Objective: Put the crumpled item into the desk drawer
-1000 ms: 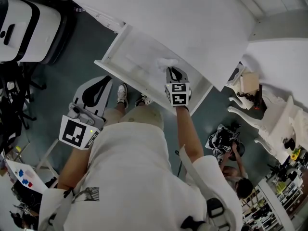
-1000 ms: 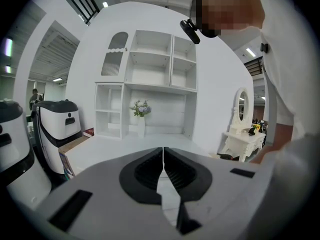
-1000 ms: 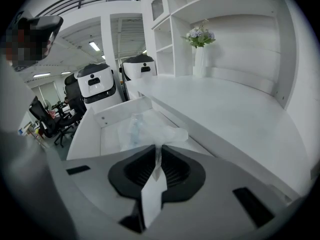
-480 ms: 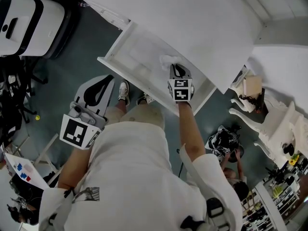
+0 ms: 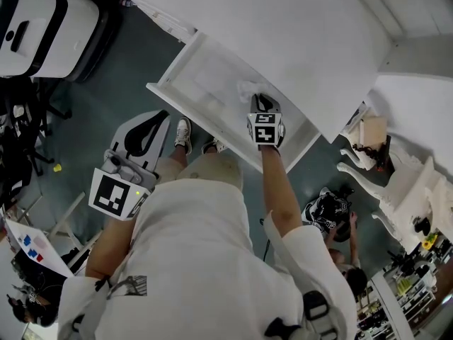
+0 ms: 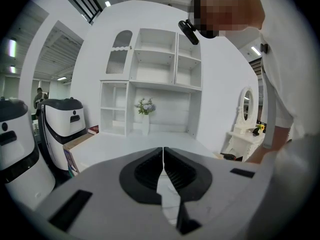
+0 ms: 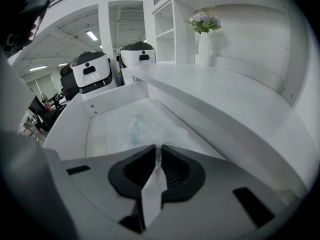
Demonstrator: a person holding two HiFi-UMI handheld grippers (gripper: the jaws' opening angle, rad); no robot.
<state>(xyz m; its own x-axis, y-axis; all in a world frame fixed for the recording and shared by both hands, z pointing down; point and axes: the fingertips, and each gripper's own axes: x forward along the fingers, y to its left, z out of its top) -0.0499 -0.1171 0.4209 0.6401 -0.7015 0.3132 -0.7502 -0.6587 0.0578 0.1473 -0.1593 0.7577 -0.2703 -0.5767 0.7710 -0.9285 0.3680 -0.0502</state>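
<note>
Currently the white tabletop (image 5: 283, 34) fills the upper part of the head view, with the desk drawer (image 5: 185, 68) pulled out from under its front edge. The right gripper (image 5: 257, 100) reaches into the drawer near that edge, toward the drawer's right half, jaws clamped on the crumpled item (image 5: 245, 87), a thin white wad or sheet. In the right gripper view a strip of it runs back between the pads and the rest spreads forward over the drawer floor; whether it already rests there I cannot tell. The left gripper (image 5: 147, 127) hangs beside the person's left leg, well apart from the drawer, jaws together on nothing. Task judged nearly done: release remains. Risks: the item is light and thin, so it may cling to a pad when the jaws part and ride out with the gripper; lifting steeply could knock the gripper against the overhanging tabletop edge. Compared with a second ago: little change. The right gripper sits at the same spot in the drawer, grip unchanged; only the camera has shifted slightly.
</note>
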